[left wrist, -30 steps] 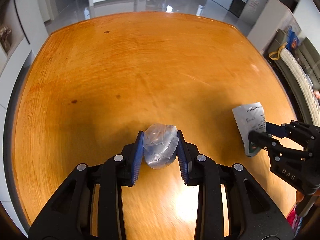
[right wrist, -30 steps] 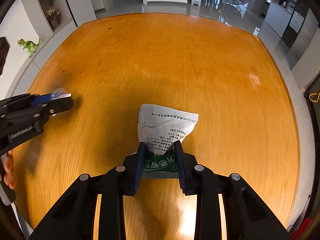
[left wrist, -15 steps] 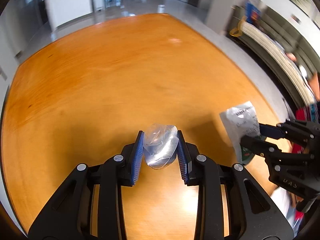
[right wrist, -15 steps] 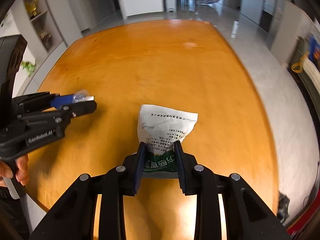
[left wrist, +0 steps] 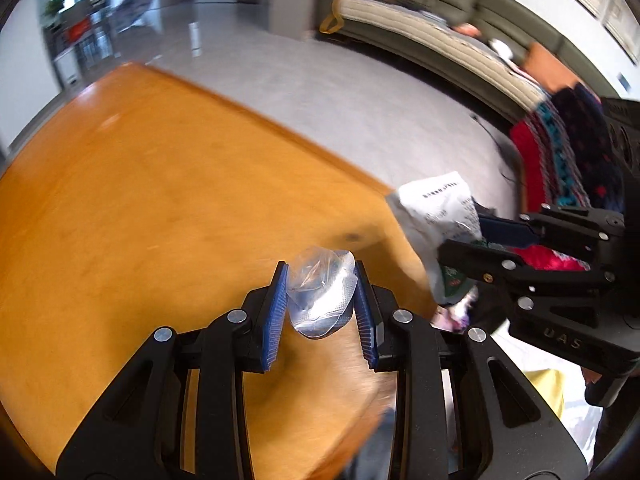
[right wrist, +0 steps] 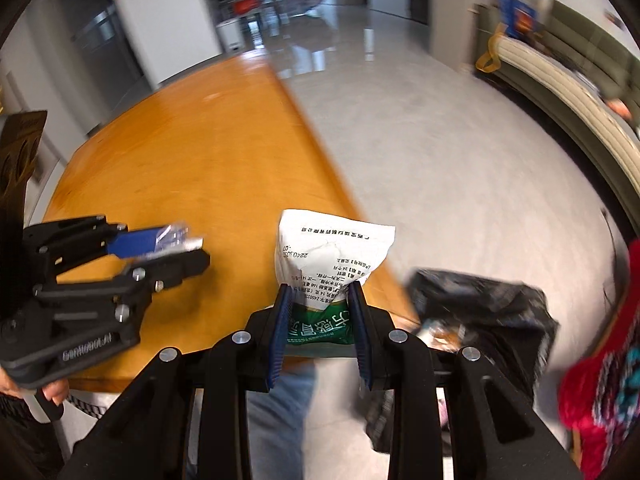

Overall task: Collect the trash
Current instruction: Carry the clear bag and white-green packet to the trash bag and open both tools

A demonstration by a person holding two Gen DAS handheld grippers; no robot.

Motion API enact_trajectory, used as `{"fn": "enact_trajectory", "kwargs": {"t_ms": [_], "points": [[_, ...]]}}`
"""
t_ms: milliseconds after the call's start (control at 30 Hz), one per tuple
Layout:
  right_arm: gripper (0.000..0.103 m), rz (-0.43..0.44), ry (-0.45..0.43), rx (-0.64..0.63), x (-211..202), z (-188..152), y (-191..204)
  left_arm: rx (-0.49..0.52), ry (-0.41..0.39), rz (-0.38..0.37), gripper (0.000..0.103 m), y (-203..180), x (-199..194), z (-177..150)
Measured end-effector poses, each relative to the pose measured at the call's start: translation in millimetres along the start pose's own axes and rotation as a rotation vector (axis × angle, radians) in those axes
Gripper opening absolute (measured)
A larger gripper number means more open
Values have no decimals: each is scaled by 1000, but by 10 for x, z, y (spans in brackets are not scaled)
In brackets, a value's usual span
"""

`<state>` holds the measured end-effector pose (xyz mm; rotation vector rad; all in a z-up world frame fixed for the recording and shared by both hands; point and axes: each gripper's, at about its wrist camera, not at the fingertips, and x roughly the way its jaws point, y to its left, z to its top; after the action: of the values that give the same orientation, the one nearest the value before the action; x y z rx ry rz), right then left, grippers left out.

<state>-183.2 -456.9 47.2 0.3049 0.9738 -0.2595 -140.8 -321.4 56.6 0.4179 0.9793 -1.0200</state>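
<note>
The bench (right wrist: 192, 168) lies to the left, bare floor (right wrist: 440, 152) to its right; a bin bag (right wrist: 492, 312) sits on the floor just past the bench corner.

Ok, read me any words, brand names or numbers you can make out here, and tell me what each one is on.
"UAS" or "DAS", first letter unclear: moulded on the right gripper body.
"GenRobot.AI", partly blurred: on the left gripper body.
Upside-down digits, roughly "2240": on the white and green packet; its other print is too small to read.
Clear plastic wrapper: no text.

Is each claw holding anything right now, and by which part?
Left claw: crumpled clear plastic wrapper, pinched across its middle. Right claw: white printed packet, gripped at its green bottom end.
</note>
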Motion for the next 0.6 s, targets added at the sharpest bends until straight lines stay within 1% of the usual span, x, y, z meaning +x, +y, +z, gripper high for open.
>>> {"fn": "enact_trajectory", "kwargs": {"t_ms": [67, 233, 333, 400, 433, 467, 500, 533, 567, 600], "points": [[31, -30, -1, 58, -65, -142, -294, 53, 16, -34, 31, -261, 119, 45], [31, -107, 10, 205, -212, -555, -1014, 189, 66, -99, 31, -960, 417, 37], [31, -154, 29, 305, -237, -766, -1441, 277, 103, -115, 31, -1395, 618, 2], [31, -180, 42, 361, -226, -882, -1663, 317, 130, -126, 31, -1639, 771, 2], [31, -190, 55, 402, -206, -937, -1800, 335, 141, -127, 33, -1766, 819, -20], [40, -192, 69, 443, -182, -974, -1928, 353, 147, -128, 33, -1869, 863, -40], [62, -189, 80, 487, -160, -1005, -2044, 367, 154, -134, 43, -1950, 910, -57], [69, -216, 91, 540, -148, -1039, -2174, 377, 161, -131, 76, -2042, 963, -77], [72, -254, 87, 577, -170, -1069, -2277, 382, 152, -109, 97, -2114, 998, -80], [72, -278, 79, 601, -189, -1075, -2339, 388, 125, -86, 97, -2163, 993, -83]]}}
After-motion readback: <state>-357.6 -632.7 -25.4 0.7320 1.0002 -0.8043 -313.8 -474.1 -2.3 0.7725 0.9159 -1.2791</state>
